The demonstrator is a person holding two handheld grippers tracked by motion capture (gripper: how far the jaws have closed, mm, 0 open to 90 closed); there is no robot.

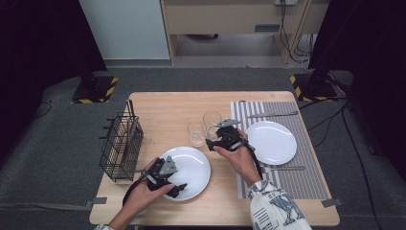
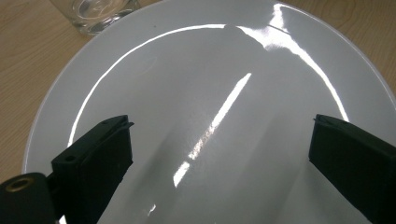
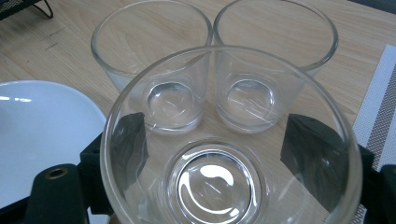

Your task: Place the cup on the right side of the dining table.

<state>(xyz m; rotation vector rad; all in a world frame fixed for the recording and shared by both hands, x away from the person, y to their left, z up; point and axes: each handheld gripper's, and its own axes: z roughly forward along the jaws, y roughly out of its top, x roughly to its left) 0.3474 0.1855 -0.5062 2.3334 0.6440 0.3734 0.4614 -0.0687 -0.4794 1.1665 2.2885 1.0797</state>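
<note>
Both jaws of the right gripper (image 3: 219, 154) stood on either side of a clear drinking glass (image 3: 231, 140), one against its left wall and one against its right wall, so the glass was held between them. Seen from above, the right gripper (image 1: 216, 142) was near the middle of the wooden table (image 1: 163, 108), just left of the striped placemat (image 1: 306, 158). Two more empty glasses (image 3: 152, 51) stood upright side by side just behind the held one, very close to it; I could not tell whether they touched it.

Jaws of the left gripper (image 2: 219, 154) were wide apart and held nothing. They hovered over a white plate (image 2: 210, 74), which lay near the front edge of the table. In the high view the left gripper (image 1: 178, 190) was above the near rim of this plate (image 1: 198, 165). The base of one glass (image 2: 95, 11) showed just beyond the far rim of the plate.

A second white plate (image 1: 273, 142) lay on the placemat, with a knife (image 1: 273, 114) behind it and another piece of cutlery (image 1: 285, 168) in front of it. A black wire basket (image 1: 120, 146) stood at the left side of the table.
</note>
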